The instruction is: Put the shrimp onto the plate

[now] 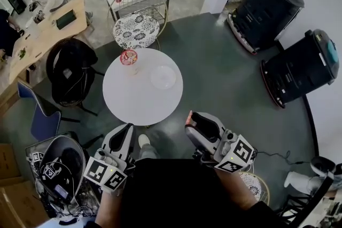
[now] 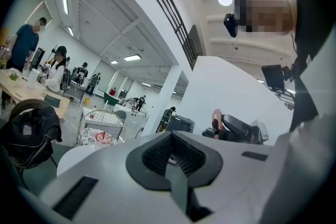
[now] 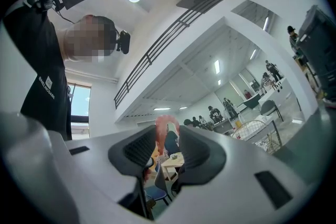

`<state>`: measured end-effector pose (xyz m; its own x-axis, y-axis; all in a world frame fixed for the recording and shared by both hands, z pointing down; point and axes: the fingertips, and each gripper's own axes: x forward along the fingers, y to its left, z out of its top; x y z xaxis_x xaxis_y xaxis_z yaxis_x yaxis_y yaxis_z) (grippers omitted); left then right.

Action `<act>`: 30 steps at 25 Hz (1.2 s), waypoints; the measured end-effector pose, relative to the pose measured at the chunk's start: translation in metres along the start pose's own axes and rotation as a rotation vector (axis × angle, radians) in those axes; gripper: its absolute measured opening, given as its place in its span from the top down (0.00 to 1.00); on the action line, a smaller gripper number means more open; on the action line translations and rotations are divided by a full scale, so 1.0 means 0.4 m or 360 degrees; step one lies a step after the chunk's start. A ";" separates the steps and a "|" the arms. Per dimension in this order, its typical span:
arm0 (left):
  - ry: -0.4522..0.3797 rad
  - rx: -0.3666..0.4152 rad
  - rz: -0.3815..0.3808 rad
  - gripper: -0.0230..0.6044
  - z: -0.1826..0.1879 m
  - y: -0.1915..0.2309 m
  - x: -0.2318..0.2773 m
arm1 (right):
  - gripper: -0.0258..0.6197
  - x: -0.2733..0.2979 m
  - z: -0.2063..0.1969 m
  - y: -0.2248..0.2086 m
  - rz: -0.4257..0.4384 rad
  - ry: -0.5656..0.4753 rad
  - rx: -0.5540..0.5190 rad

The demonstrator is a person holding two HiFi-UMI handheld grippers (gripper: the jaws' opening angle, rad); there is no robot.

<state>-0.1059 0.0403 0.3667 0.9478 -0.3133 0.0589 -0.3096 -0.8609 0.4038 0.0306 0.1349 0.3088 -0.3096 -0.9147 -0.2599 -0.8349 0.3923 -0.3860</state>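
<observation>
You are standing over a grey floor point(image 1: 224, 72) with a round white worktop point(image 1: 133, 104) straight ahead of you. To your right, two big black machines point(image 1: 267, 5) are parked well apart from the worktop. On its far side is a wire chair with a patterned cushion point(image 1: 137, 31), and on its left a black chair with a dark jacket point(image 1: 72, 69) draped over it.

Your right gripper point(image 1: 191, 121) is near the worktop's closer edge, over the floor and not over the top itself. In the right gripper view its jaws are clamped on the shrimp point(image 3: 164, 128), with the curled pink body sticking up from between the ribbed pads. In the head view the shrimp is the small orange-pink piece at that gripper's tip. It is well apart from the plate.

Your left gripper point(image 1: 128, 130) is on the other side of your body, also short of the worktop. In the left gripper view its jaws sit together with nothing between them.

A clear plate point(image 1: 163, 77) lies on the worktop, right of centre. A small pink cup point(image 1: 129, 58) stands at the far left rim, apart from the plate.
</observation>
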 end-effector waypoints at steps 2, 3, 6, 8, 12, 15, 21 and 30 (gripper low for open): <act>0.0015 0.0000 -0.0015 0.95 0.009 0.024 0.009 | 0.73 0.023 -0.005 -0.007 -0.0016 0.0000 0.0003; 0.0023 0.0001 -0.0022 0.95 0.013 0.034 0.013 | 0.73 0.034 -0.008 -0.010 -0.0023 -0.0001 0.0004; 0.0041 0.0003 -0.0046 0.95 0.025 0.061 0.028 | 0.73 0.063 -0.012 -0.027 -0.0046 -0.0002 0.0000; 0.0053 0.0002 -0.0059 0.95 0.030 0.080 0.037 | 0.73 0.077 -0.019 -0.036 -0.0068 0.0001 0.0007; 0.0075 -0.0005 -0.0079 0.95 0.040 0.129 0.042 | 0.73 0.112 -0.033 -0.053 -0.0105 0.0004 0.0015; 0.0089 -0.0011 -0.0093 0.95 0.047 0.169 0.042 | 0.73 0.152 -0.047 -0.065 -0.0128 0.0005 0.0015; 0.0099 -0.0027 -0.0119 0.95 0.067 0.246 0.034 | 0.73 0.229 -0.083 -0.071 -0.0163 0.0012 0.0006; 0.0097 -0.0052 -0.0146 0.95 0.092 0.326 0.015 | 0.73 0.323 -0.119 -0.067 -0.0193 0.0033 0.0003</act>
<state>-0.1435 -0.0887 0.3863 0.9752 -0.2078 0.0755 -0.2196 -0.8709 0.4397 -0.0087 0.0019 0.3275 -0.2159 -0.9571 -0.1931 -0.8660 0.2790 -0.4149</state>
